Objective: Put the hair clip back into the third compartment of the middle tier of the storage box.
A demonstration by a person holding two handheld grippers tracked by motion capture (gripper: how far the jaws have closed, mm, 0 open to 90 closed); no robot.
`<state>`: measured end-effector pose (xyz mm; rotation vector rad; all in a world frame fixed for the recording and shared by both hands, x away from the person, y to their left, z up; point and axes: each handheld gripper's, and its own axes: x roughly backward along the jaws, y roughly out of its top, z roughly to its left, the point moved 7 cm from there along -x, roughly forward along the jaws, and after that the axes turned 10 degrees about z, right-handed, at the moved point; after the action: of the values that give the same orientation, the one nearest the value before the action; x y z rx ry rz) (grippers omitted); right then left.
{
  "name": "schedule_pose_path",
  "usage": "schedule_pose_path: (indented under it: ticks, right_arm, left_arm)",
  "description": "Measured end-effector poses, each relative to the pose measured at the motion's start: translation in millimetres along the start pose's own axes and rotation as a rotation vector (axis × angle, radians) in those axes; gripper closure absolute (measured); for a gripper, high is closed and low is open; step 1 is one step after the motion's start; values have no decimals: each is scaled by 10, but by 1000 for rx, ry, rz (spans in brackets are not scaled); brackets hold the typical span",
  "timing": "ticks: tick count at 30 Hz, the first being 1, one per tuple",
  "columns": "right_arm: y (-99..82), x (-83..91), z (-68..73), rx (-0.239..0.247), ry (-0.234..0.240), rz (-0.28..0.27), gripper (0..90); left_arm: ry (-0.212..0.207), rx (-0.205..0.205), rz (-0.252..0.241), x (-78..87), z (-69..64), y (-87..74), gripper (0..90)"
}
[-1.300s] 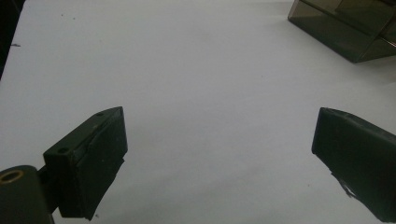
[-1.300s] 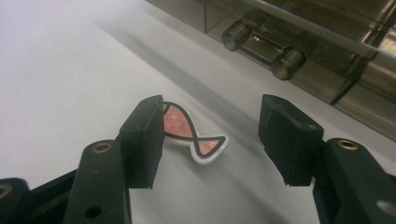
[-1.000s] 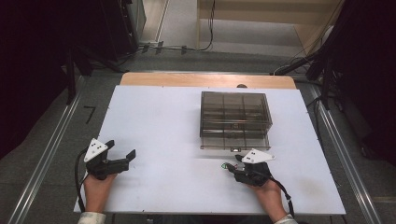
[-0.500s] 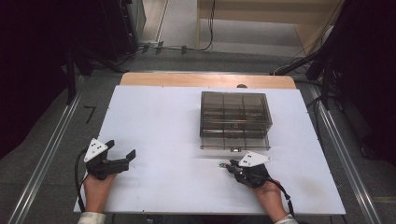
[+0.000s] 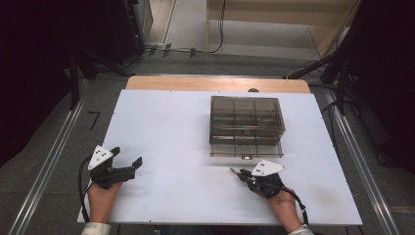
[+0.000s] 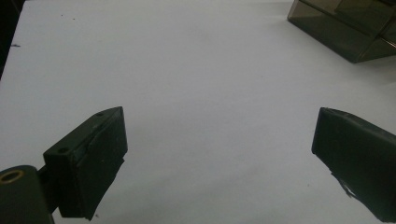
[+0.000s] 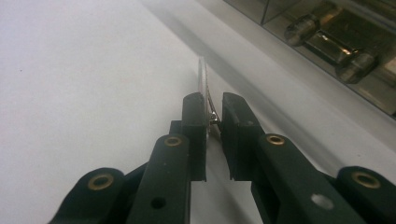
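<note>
Surface [image 5: 171, 127]: plain white, unpatterned, with a light wood-toned strip along its far edge. Drawer organiser box [image 5: 246, 126]: translucent smoke-grey, its dividers forming a grid pattern; metallic silver cylindrical parts visible through its wall in the right gripper view. Left gripper [image 5: 128, 158]: black body and jaws, pale grey three-cornered plate with dark dots. Right gripper [image 5: 236, 174]: black, brass-coloured rivets, matching pale grey plate. Thin metal piece [image 7: 203, 81] between its jaws: silver. Floor [image 5: 58, 147]: grey.

grey floor [image 5: 58, 147], dark surroundings
</note>
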<state>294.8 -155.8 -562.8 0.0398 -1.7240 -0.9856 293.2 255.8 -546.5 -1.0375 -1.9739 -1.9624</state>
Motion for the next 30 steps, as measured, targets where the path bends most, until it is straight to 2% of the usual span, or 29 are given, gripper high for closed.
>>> schedule_pose_path:
  ticks: [14, 18, 23, 30]
  right_arm:
    - [16, 70, 2, -9, 17, -41, 780]
    - [29, 130, -31, -18, 8, -66, 780]
    - [31, 199, -82, -39, 21, -95, 780]
    - [36, 305, -173, -63, 5, -125, 780]
  left_arm:
    - [1, 0, 0, 0, 1, 0, 41]
    - [1, 0, 0, 0, 1, 0, 41]
    - [1, 0, 1, 0, 0, 0, 40]
    - [1, 0, 1, 0, 1, 0, 41]
